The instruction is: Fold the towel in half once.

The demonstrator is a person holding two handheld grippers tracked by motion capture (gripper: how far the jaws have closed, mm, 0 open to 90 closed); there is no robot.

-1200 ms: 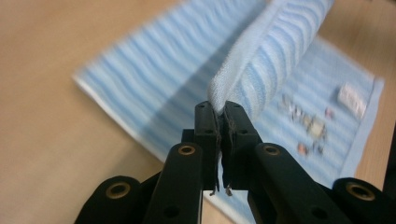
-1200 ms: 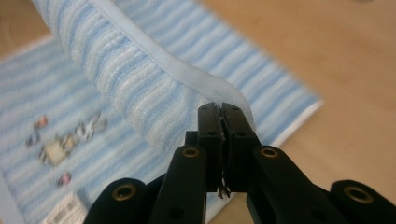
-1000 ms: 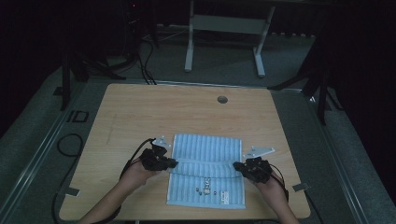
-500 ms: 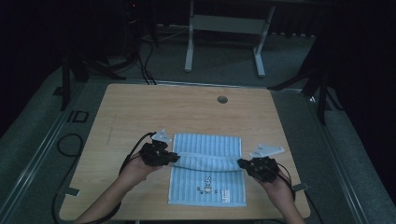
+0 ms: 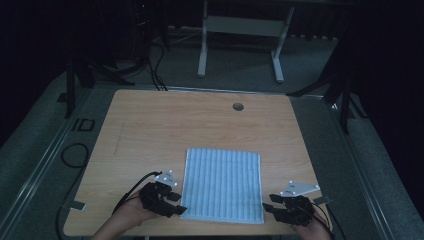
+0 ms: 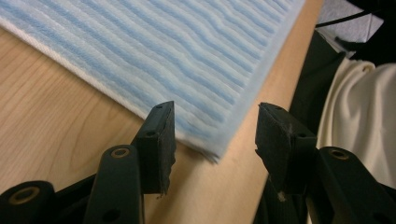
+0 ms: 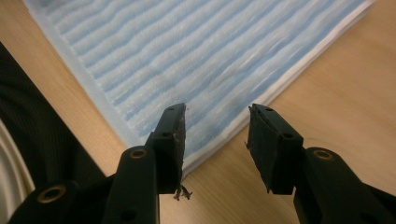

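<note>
A blue-and-white striped towel (image 5: 223, 184) lies folded flat on the wooden table (image 5: 165, 125), near its front edge. My left gripper (image 5: 176, 202) sits at the towel's near left corner, jaws open, with that corner (image 6: 212, 148) just ahead of the gap between them. My right gripper (image 5: 267, 206) is at the near right corner, also open, and the towel's corner (image 7: 187, 154) lies beside its left finger. Neither gripper holds anything. In both gripper views the towel (image 6: 177, 51) (image 7: 201, 60) rests on the wood in stacked layers.
A round cable hole (image 5: 238, 106) sits near the table's far edge. A white frame (image 5: 240, 30) stands on the floor beyond the table. Black cables (image 5: 75, 155) loop at the left side. A person's pale garment (image 6: 359, 121) is close to the table's front edge.
Both grippers drew the towel's fold back toward the front edge, laid it down flat and let go. The towel is now folded over, and both jaws stand open.
</note>
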